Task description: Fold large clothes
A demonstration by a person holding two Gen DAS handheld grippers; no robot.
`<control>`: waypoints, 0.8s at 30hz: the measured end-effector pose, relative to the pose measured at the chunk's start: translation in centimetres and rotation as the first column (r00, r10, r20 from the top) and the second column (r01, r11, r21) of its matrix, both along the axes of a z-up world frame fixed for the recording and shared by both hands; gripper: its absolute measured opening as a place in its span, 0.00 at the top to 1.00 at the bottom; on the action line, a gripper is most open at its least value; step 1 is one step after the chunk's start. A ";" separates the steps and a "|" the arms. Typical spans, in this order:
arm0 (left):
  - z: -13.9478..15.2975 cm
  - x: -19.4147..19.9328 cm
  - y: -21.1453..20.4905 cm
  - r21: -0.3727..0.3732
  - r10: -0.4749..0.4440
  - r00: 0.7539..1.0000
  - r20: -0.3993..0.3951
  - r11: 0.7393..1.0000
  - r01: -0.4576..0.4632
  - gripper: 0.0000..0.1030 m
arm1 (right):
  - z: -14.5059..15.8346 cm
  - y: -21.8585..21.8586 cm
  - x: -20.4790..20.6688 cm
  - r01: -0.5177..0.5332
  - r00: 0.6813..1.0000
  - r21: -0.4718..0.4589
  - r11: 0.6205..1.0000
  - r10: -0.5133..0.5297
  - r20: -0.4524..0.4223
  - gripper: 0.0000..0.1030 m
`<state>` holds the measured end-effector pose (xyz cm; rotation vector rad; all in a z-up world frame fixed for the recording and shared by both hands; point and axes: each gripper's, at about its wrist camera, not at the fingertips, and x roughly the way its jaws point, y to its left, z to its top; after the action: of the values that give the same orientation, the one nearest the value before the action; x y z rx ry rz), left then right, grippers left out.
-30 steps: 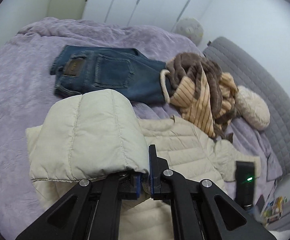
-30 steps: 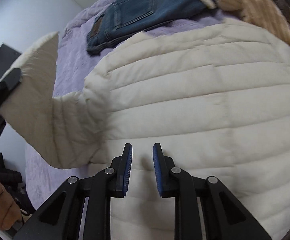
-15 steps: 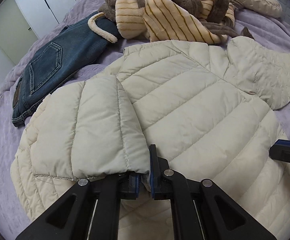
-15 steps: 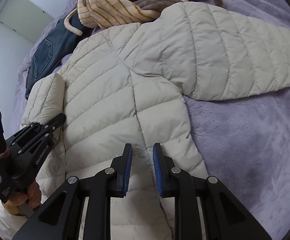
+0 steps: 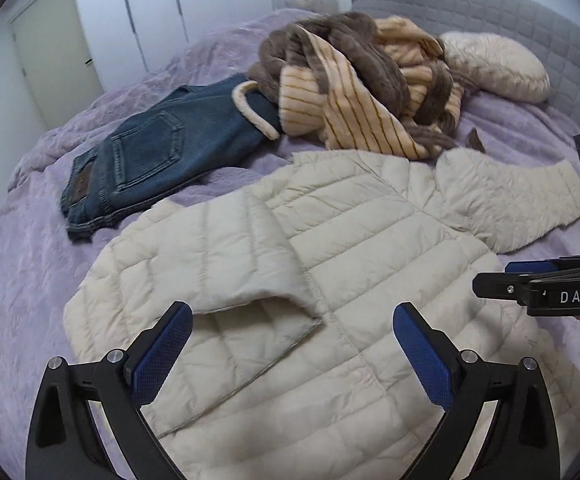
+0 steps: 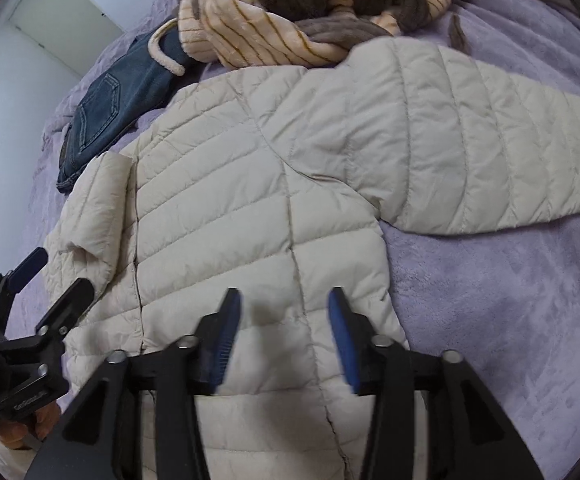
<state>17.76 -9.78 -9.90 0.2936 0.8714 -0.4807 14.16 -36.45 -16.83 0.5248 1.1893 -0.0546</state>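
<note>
Jacket (image 5: 370,240) spread back-up on purple bedspread (image 5: 17,280), quilted cream puffer, soft and slippery-looking. Left sleeve (image 5: 225,264) just let go — now folded across the back, left gripper (image 5: 292,330) gaping wide. Right gripper (image 6: 283,328) parted too, empty, over the hem — right sleeve (image 6: 490,148) likely next.

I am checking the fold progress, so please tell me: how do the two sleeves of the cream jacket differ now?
The left sleeve lies folded in over the jacket body, while the right sleeve sticks straight out onto the purple bedspread. The left sleeve points its cuff toward the hem; the right sleeve points sideways, away from the body. Both are cream and quilted, and neither tool holds them.
</note>
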 end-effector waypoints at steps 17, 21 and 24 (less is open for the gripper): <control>-8.5 8.0 19.5 0.061 0.634 0.760 -0.144 0.772 -0.633 0.02 | 1.9 22.6 11.4 -0.379 0.814 -0.671 0.638 0.575 0.086 0.78; -9.0 7.8 18.9 0.065 0.619 0.773 -0.138 0.785 -0.617 0.02 | 1.8 16.1 11.7 -0.243 0.933 -0.417 0.876 0.329 0.147 1.00; -9.3 8.2 18.6 0.069 0.615 0.774 -0.151 0.788 -0.612 0.02 | 0.0 9.9 9.9 -0.063 0.988 -0.190 0.980 0.088 0.124 1.00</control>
<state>26.00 8.84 -19.21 -0.0331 1.0756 0.1222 24.04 -26.52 -16.83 0.3136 1.0611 -0.0645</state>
